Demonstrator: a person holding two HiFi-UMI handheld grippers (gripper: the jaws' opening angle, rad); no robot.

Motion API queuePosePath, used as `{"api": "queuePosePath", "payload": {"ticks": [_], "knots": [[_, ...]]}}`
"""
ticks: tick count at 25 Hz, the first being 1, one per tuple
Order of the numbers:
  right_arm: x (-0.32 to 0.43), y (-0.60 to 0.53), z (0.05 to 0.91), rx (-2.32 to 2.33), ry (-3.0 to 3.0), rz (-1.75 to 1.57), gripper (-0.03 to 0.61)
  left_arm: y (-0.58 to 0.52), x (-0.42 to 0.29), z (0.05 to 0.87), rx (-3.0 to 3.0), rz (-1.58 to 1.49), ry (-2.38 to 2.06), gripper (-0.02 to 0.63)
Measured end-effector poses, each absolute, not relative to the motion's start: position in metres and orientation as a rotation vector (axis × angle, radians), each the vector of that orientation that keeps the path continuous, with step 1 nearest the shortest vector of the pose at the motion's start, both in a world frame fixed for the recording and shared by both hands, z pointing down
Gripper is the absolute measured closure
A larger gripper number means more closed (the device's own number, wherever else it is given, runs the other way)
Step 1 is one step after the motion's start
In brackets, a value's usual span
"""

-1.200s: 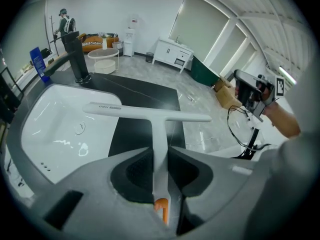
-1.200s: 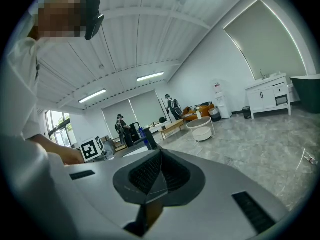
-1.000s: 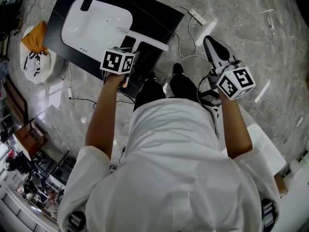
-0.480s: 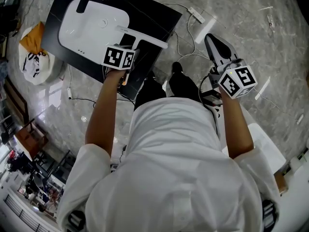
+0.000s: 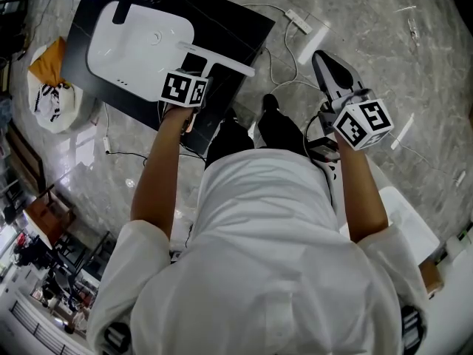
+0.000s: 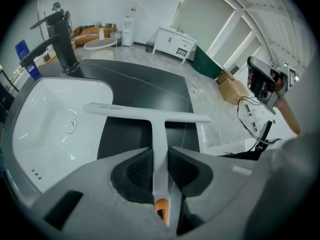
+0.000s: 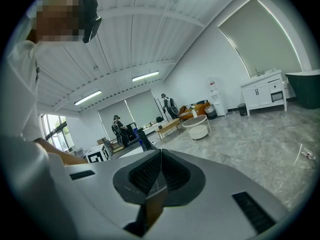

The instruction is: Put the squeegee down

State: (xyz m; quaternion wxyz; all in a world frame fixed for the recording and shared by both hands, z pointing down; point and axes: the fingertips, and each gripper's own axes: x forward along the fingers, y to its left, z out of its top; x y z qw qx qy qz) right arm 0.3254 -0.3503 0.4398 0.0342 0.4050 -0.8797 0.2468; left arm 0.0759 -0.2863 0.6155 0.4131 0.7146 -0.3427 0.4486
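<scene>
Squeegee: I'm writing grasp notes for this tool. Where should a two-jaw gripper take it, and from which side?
Grip the squeegee by its narrow straight handle, coming from its free end with a jaw on each side, as the left gripper does now. The long blade crosses the handle's far end, so this hold likely keeps it balanced and clear in front.

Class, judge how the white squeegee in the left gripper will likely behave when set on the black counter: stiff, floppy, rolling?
Probably stiff: the squeegee juts straight from the left gripper without sagging. Likely light, held by its handle alone. Its T-shaped head should stop rolling on the counter.
</scene>
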Motion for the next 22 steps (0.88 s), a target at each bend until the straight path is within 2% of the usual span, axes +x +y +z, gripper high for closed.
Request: {"api": "queuePosePath", "payload": {"ticks": [22], "knots": [[0.3311, -0.3434, 0.4425, 1.273, -2.695, 0.778, 0.563, -0.2843, 0.0781, 0.6241, 1.802, 1.116, -0.857, 0.523]]}}
